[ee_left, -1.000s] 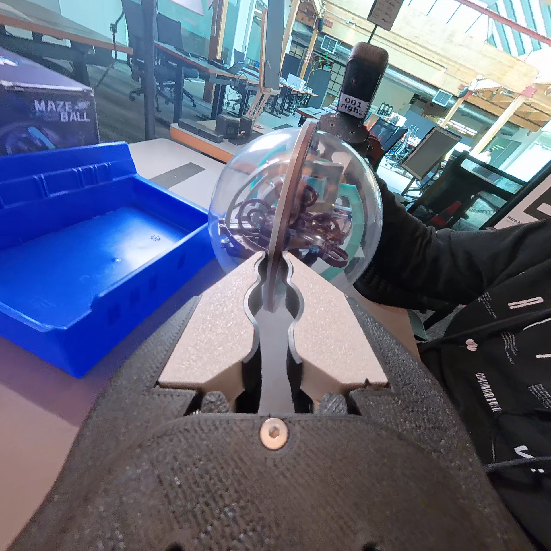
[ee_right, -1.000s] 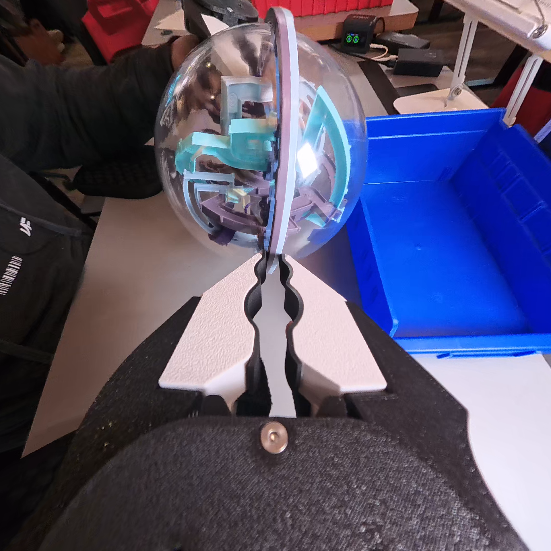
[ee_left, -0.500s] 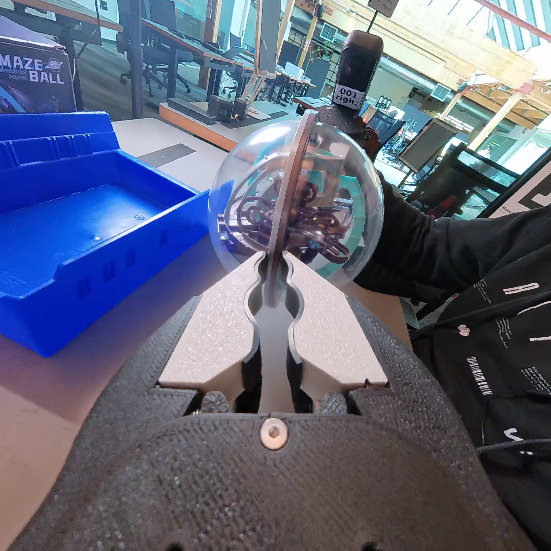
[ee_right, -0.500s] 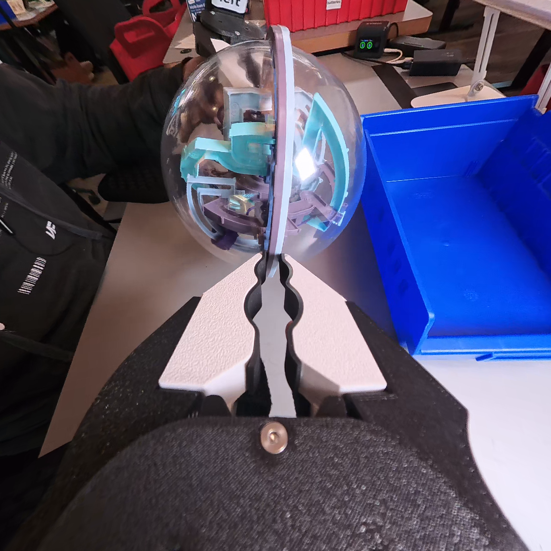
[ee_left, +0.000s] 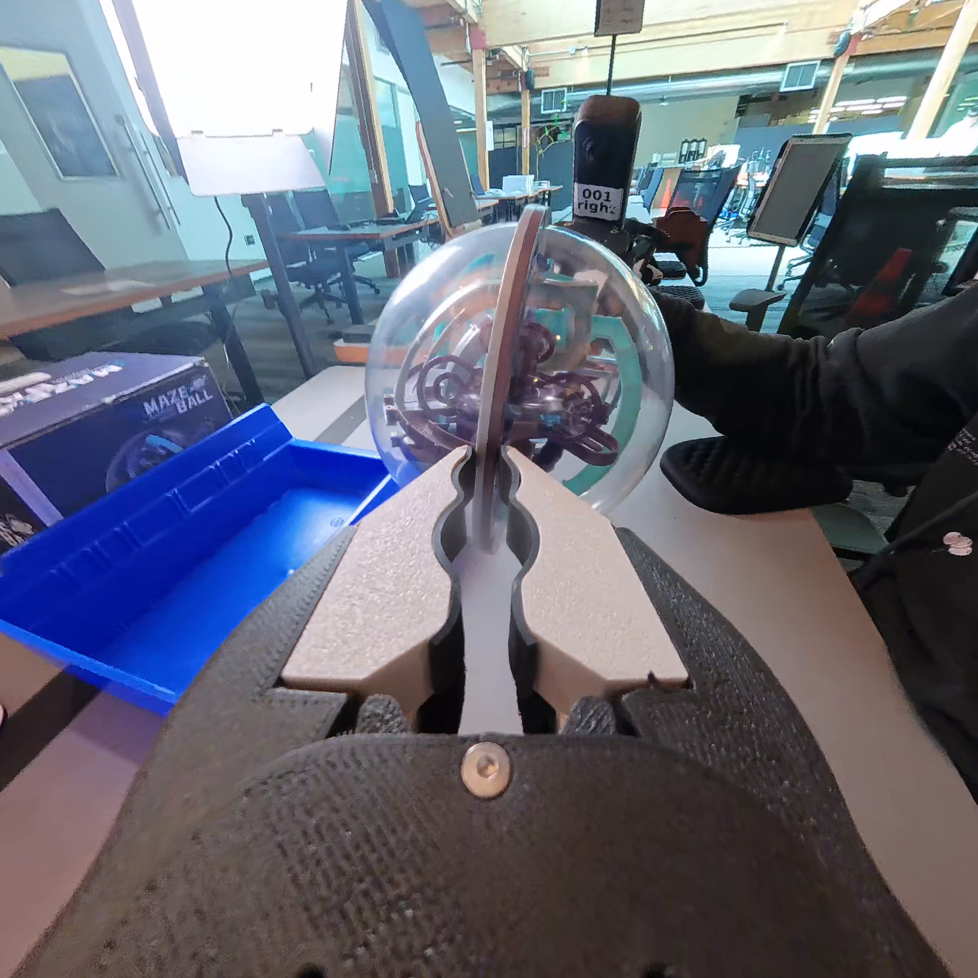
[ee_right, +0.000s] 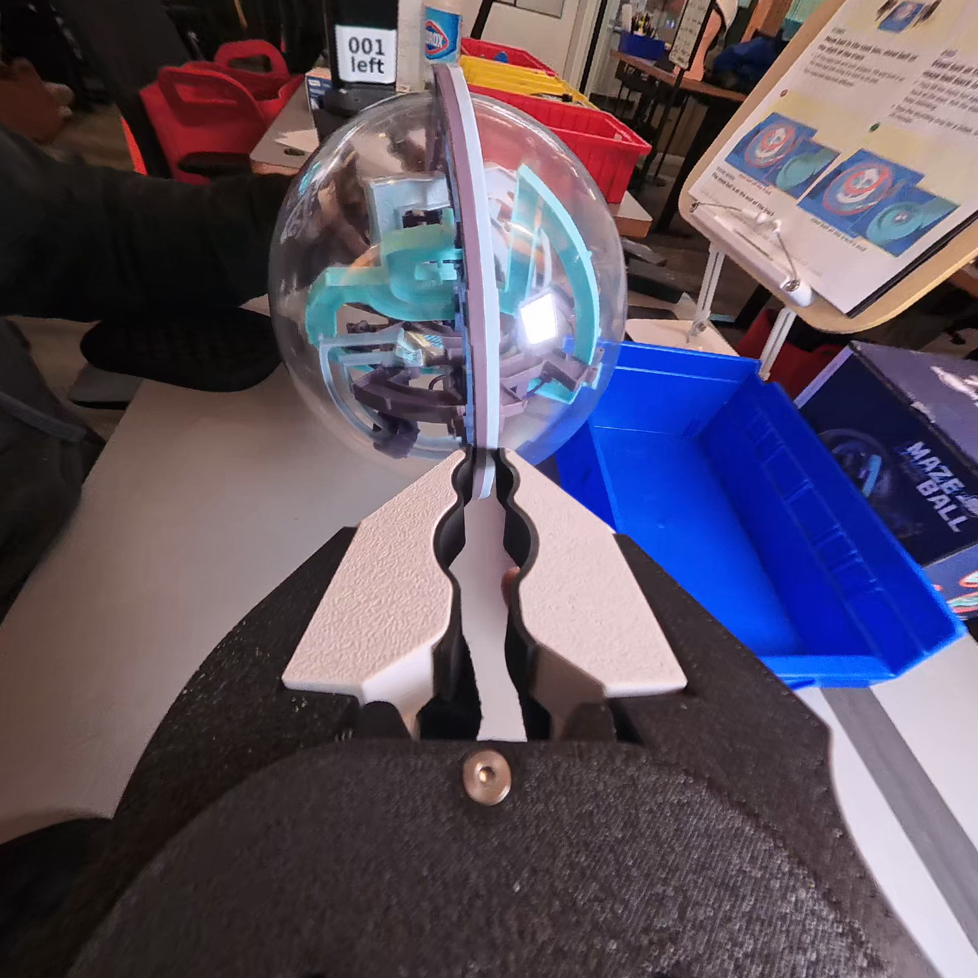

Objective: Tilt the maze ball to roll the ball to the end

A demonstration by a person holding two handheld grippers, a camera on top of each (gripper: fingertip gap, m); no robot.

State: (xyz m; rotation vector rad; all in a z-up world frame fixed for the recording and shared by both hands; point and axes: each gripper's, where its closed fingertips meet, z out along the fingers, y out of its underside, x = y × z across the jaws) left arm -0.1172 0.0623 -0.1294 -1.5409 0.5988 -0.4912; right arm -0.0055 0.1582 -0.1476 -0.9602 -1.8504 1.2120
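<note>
You hold the clear maze ball point(ee_left: 521, 365) above the white table point(ee_right: 201, 508), beside the blue bin point(ee_left: 174, 545); your left gripper point(ee_left: 488, 465) and right gripper point(ee_right: 482, 455) each clamp its flat rim from opposite sides.

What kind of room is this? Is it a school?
Probably a big open office or workshop, not a school: rows of desks with office chairs, storage bins, and an instruction sheet on a stand.

Pale desk point(ee_left: 741, 608), blue open bin point(ee_left: 159, 571) resting on it (nothing inside), dark printed box point(ee_left: 106, 423) just beyond the bin's far side
</note>
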